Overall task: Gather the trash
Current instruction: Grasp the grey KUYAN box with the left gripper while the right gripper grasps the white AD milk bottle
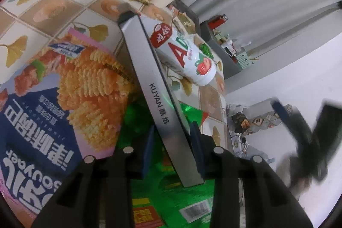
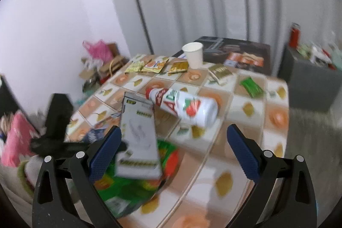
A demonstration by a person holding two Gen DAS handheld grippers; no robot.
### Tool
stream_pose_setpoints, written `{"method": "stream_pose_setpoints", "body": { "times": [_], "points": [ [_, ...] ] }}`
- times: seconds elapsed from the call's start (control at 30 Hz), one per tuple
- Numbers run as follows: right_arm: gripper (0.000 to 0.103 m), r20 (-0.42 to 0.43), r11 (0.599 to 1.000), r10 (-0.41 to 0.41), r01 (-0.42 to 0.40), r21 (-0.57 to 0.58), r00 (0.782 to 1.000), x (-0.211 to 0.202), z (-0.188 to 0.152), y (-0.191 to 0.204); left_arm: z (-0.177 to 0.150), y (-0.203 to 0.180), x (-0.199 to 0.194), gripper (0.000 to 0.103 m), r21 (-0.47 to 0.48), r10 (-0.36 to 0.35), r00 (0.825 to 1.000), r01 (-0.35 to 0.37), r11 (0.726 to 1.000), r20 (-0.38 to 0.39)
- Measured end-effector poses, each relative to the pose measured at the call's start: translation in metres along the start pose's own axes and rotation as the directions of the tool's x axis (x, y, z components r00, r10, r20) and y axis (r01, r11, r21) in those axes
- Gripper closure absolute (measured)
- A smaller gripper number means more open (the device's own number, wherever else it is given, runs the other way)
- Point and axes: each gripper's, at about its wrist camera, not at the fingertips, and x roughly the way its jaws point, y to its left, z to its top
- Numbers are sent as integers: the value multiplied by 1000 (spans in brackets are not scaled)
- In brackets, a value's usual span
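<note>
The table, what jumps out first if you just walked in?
A grey box stands on edge between the pads of the left hand-held gripper, above a green bag. Just behind it a white bottle with strawberries lies on its side on the tiled table. A white paper cup stands upright at the far edge.

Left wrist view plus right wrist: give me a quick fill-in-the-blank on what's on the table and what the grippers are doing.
1. The left gripper has the grey box between its ____ pads.
2. The white bottle is not upright; it is ____ on the tiled table.
3. The paper cup stands ____ at the table's far edge.
4. The right gripper is ____, holding nothing.

Missing words: blue; lying; upright; open
</note>
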Motion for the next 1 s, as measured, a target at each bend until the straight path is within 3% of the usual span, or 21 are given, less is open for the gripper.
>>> {"method": "stream_pose_setpoints", "body": {
  "times": [0.13, 0.27, 0.47, 0.57, 0.7, 1.0],
  "points": [
    [8, -114, 986, -10, -9, -167, 993, 58, 31, 4, -2, -2, -13, 74, 6, -10, 1000, 10, 1000, 26],
    [8, -264, 952, -39, -45, -303, 964, 129, 44, 13, -3, -3, -21, 76, 9, -16, 999, 16, 1000, 36],
    [11, -385, 907, -131, -47, -420, 914, 198, 44, 17, -5, 1, -32, 77, 13, -10, 998, 9, 1000, 59],
    [17, -423, 909, -129, -64, -412, 897, 217, 44, 17, -4, -1, -38, 78, 32, 6, 996, -9, 999, 85],
    [33, -445, 925, -118, -65, -375, 887, 224, 44, 11, -3, -2, -42, 78, 51, 19, 994, -25, 998, 105],
    [37, -451, 977, -123, 28, -212, 884, 200, 36, -14, -3, -10, -40, 79, 99, 36, 989, -51, 994, 141]
  ]
}}
